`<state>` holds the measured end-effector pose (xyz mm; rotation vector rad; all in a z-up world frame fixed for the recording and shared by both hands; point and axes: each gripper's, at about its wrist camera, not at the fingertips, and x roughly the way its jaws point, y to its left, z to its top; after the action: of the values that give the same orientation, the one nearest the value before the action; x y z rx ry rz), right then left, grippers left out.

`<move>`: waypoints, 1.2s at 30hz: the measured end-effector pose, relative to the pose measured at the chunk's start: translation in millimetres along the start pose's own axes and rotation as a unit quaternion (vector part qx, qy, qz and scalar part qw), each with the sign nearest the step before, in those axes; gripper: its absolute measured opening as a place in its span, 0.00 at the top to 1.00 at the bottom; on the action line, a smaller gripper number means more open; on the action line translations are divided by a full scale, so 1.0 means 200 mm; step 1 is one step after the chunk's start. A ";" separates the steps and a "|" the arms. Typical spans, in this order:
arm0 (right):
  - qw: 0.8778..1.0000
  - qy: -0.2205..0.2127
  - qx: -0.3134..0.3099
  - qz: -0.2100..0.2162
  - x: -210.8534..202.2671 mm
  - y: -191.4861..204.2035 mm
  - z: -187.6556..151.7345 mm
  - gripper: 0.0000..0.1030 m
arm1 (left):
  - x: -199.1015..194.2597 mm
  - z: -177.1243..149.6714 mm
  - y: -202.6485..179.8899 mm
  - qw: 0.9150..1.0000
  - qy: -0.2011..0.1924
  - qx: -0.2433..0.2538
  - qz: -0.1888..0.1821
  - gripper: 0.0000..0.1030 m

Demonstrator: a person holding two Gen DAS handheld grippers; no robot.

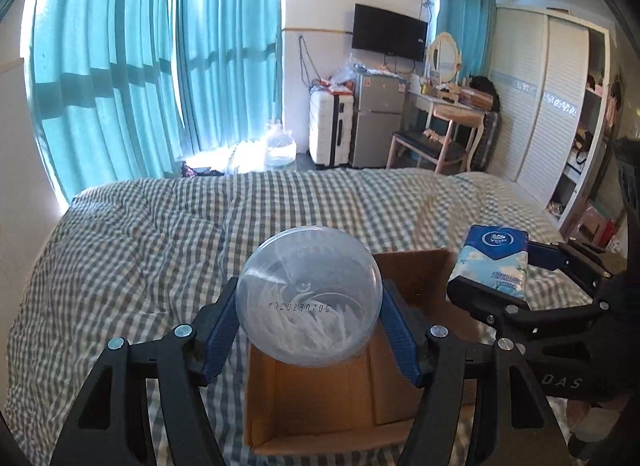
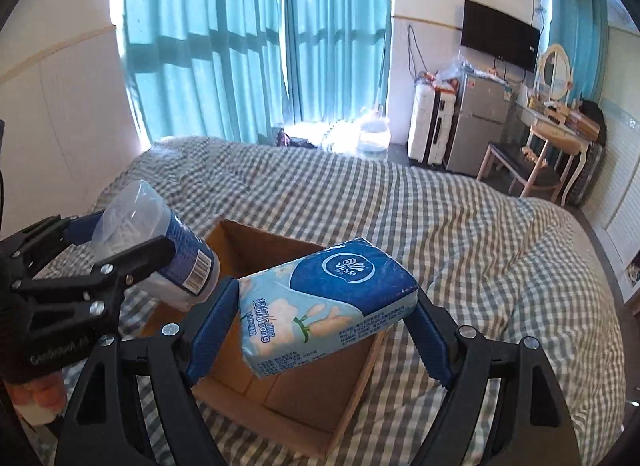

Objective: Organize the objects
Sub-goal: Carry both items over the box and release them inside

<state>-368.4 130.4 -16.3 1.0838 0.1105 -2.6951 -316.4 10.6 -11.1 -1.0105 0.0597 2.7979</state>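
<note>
My left gripper (image 1: 308,322) is shut on a clear round plastic jar (image 1: 308,296) of white cotton swabs, held over an open cardboard box (image 1: 316,406) on the checked bedspread. In the right wrist view the same jar (image 2: 160,250) shows a blue label and barcode, with the left gripper (image 2: 124,246) clamped on it at the left. My right gripper (image 2: 324,306) is shut on a blue pack of tissues (image 2: 324,302), tilted, above the box (image 2: 280,390). From the left wrist view, the tissue pack (image 1: 490,262) hangs at the box's right side in the right gripper (image 1: 492,266).
The green-and-white checked bed (image 1: 160,234) fills the middle ground. Beyond it stand teal curtains (image 1: 140,65), a white suitcase (image 1: 330,129), a small fridge (image 1: 378,117), a dressing table with chair (image 1: 444,133) and a wardrobe (image 1: 548,105). A water jug (image 1: 280,147) sits on the floor.
</note>
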 end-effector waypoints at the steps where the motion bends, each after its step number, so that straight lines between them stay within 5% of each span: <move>1: 1.000 0.009 0.000 -0.003 0.07 -0.01 0.00 0.21 | 0.05 -0.01 0.01 1.000 0.006 0.000 -0.002 0.34; 9: 0.998 0.034 -0.035 -0.028 0.33 -0.04 -0.08 0.21 | 0.31 -0.09 0.02 0.999 0.026 0.024 -0.004 0.34; 17: 0.998 0.029 -0.040 -0.029 0.36 -0.06 -0.12 0.18 | 0.37 -0.15 0.01 0.999 0.039 0.032 -0.013 0.34; 21: 0.999 0.012 -0.032 -0.023 0.28 -0.08 -0.11 0.06 | 0.35 -0.14 0.02 0.998 0.046 0.027 -0.017 0.30; 25: 0.999 -0.004 -0.022 -0.023 0.14 -0.10 -0.08 0.05 | 0.22 -0.11 0.01 0.999 0.021 0.032 -0.012 0.17; 36: 0.997 -0.032 -0.032 -0.068 -0.37 -0.21 -0.15 0.05 | -0.24 -0.08 0.01 0.998 -0.019 0.050 0.018 0.12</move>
<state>-305.4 189.2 12.3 1.0053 0.2665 -2.8229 -270.3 -0.2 6.3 -0.9411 0.2119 2.8136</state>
